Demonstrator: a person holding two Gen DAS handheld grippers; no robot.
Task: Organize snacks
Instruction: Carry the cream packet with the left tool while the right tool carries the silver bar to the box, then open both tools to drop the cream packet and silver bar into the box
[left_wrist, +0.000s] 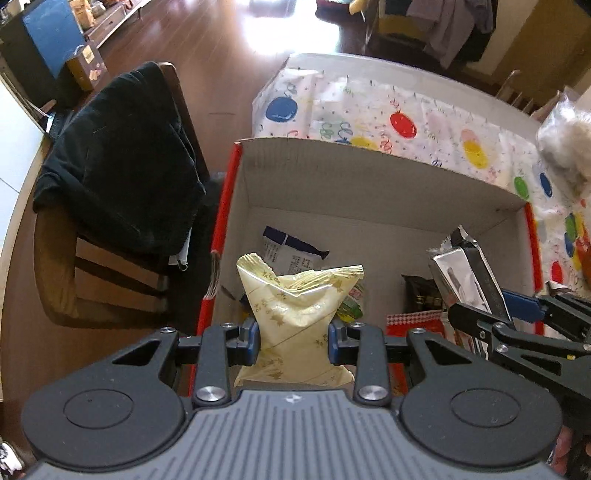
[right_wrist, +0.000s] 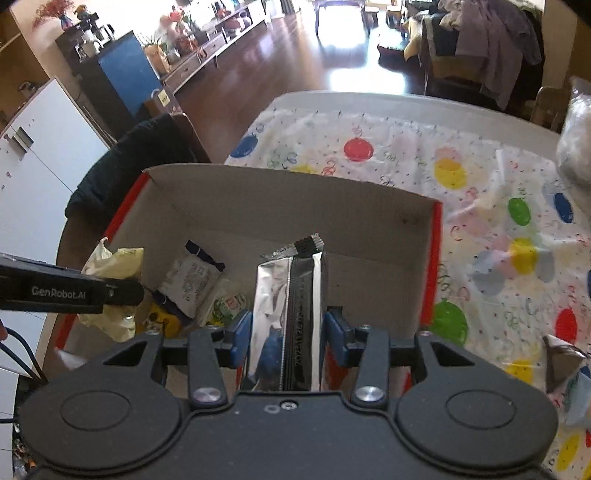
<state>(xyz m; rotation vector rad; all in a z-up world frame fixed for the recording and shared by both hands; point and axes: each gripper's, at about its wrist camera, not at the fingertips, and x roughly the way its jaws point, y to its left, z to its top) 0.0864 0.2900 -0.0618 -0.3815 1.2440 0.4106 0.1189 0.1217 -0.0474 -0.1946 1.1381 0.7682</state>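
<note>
My left gripper (left_wrist: 293, 341) is shut on a pale yellow snack packet (left_wrist: 295, 310) and holds it above the near left part of an open cardboard box (left_wrist: 369, 173) with red outer sides. My right gripper (right_wrist: 288, 339) is shut on a silver and black snack packet (right_wrist: 291, 314), held over the same box (right_wrist: 295, 195); this packet also shows in the left wrist view (left_wrist: 465, 273). On the box floor lie a white and navy packet (left_wrist: 291, 254), a green-printed packet (right_wrist: 229, 304) and a red checked packet (left_wrist: 417, 321). The yellow packet shows at the left of the right wrist view (right_wrist: 114, 291).
The box stands on a table with a balloon-print cloth (right_wrist: 480, 221). A chair draped with a black garment (left_wrist: 118, 162) stands left of the table. A clear bag (left_wrist: 565, 147) lies at the table's right. Another wrapper (right_wrist: 561, 362) lies on the cloth near right.
</note>
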